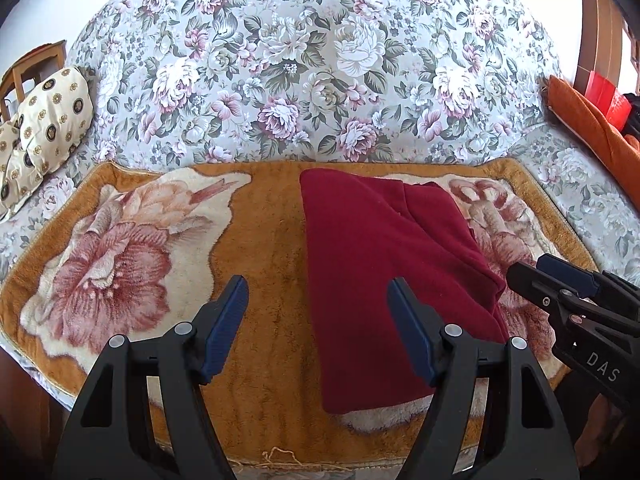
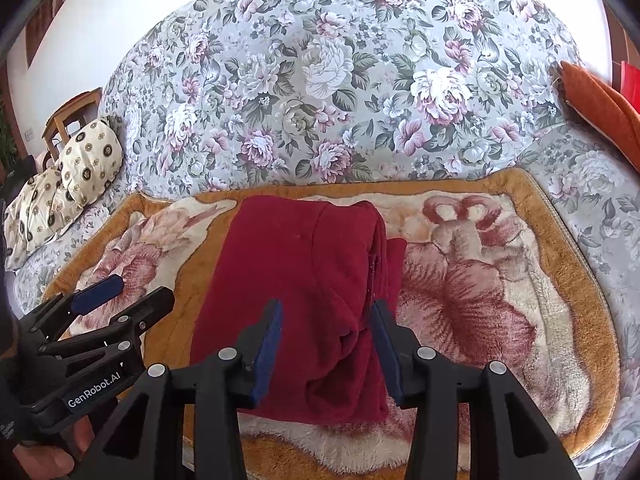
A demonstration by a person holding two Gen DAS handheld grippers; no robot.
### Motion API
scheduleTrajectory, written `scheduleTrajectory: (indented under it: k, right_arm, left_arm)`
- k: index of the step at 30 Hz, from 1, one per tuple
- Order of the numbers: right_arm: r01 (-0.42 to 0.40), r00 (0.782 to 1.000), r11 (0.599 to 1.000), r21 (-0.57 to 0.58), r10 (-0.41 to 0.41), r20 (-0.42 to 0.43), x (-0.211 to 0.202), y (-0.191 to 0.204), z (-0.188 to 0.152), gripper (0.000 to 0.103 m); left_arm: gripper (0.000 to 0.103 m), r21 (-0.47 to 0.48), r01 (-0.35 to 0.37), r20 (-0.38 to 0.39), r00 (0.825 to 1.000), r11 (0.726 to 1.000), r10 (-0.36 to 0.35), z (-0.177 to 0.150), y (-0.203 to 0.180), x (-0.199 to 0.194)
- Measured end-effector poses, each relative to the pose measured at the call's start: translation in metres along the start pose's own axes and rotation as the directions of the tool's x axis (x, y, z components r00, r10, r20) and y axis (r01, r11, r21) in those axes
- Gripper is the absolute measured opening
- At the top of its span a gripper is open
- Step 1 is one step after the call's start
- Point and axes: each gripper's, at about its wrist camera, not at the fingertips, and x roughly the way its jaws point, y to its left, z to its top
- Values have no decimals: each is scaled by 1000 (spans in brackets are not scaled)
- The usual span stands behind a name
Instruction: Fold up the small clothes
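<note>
Through my left camera, the red garment point(image 1: 384, 280) lies folded into a long strip on the plush flowered mat point(image 1: 272, 264), to the right of the mat's big pink rose. My left gripper point(image 1: 318, 330) stands spread wide with nothing between its pads; its right finger hangs over the garment's left part and its left finger over bare mat. My right gripper point(image 1: 532, 270) shows at the garment's right edge, though from here I cannot tell how wide it stands.

Through my right camera, the same garment point(image 2: 296, 304) runs down the middle of the mat point(image 2: 500, 300), with layered folds bunched along its right side. My right gripper point(image 2: 326, 346) hovers over that bunched near part, jaws parted and pinching nothing. My left gripper point(image 2: 108, 294) waits off the garment's left edge.

It looks like soft, thick fleece: light, floppy, and grippy on the plush mat, so I expect it to drag and sag. I would pinch through all layers at the near corners, one gripper each.
</note>
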Motion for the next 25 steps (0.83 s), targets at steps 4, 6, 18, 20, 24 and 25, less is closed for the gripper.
scheduleTrajectory:
  k: [4,6,18,20,24,25]
  right_arm:
    - [-2,1000,1000,3,2,-2,1,-1,0,43]
    - [-1,1000,1000,3,1,-4,1,-1,0,44]
    - [-2,1000,1000,4,2,-16,6,3,-3,44]
    - [-4,1000,1000,2,4,-21,9,4,-3,44]
    - [-6,999,1000,5,7,-34,14,4,-5,44]
    - [-8,999,1000,5,8,-36,16,4,-5,44]
  left_arm:
    - [72,14,-5,5,1000,1000,5,0,-2,0]
    - [72,13,-5,4,1000,1000,5,0,-3,0]
    - [72,-6,0,1,1000,1000,0,0,0,4]
    - [72,-14,4,0,1000,1000,-4,0,3,7]
    - [72,-15,9,-2,1000,1000,-9,1,8,11]
    - [72,-11,12,-5,1000,1000,-12,2,9,12]
